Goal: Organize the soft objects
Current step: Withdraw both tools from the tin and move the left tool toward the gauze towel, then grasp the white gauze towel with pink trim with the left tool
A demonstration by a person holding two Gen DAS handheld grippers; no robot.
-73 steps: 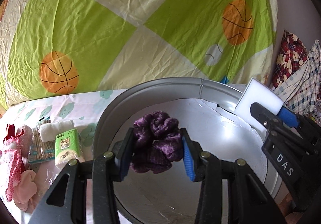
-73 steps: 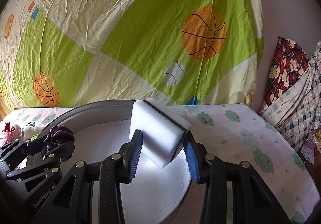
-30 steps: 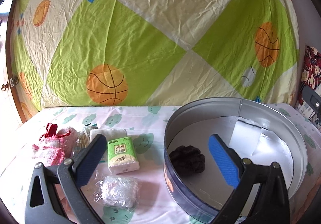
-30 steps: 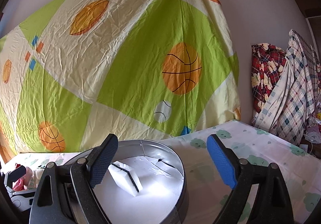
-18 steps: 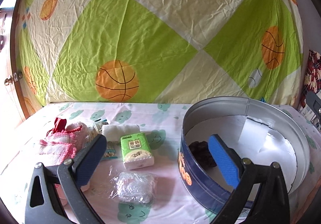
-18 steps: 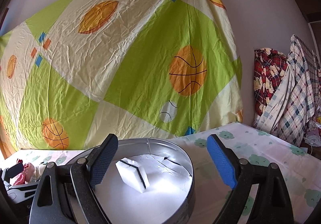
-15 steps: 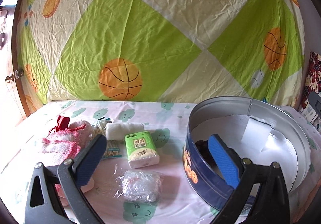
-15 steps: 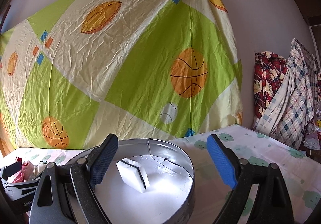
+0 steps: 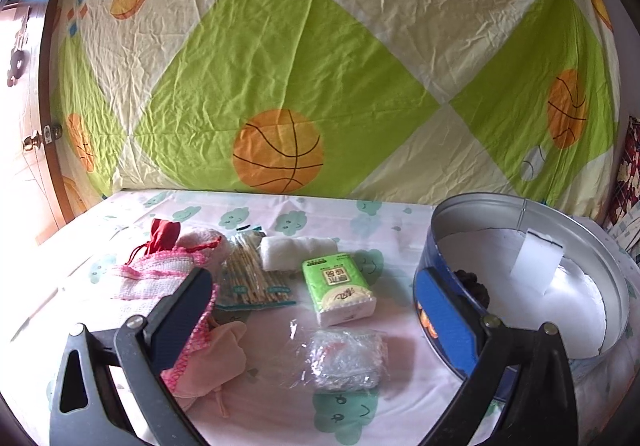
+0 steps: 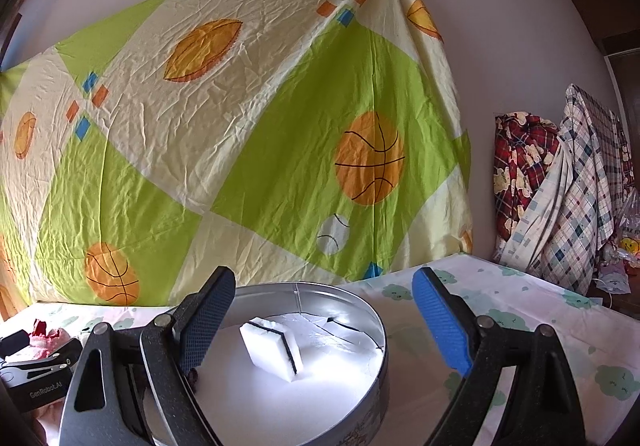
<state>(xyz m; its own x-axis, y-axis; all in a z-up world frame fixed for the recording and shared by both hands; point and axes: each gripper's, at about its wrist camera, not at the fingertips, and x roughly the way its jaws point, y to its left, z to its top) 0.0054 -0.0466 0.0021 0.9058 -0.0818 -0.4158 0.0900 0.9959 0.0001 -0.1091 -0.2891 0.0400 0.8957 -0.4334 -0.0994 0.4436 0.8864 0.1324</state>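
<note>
My left gripper stands open with nothing between its fingers, above the loose items on the table. Under it lie a green tissue pack and a clear bubble-wrap bundle. A pink knitted cloth lies behind its left finger. To the right stands the round tin, with a white sponge and a dark purple scrunchie inside; the scrunchie is half hidden by the wall. My right gripper is open and empty, just short of the tin, facing the sponge.
A red pouch, a pack of sticks and a rolled white towel lie behind the tissue pack. A basketball-print sheet hangs on the back wall. Plaid clothes hang at the right.
The scrunchie and the sponge, held earlier, now lie in the tin. My left gripper has slid left from the tin over the loose items. The right gripper has drawn back a little; both stay open.
</note>
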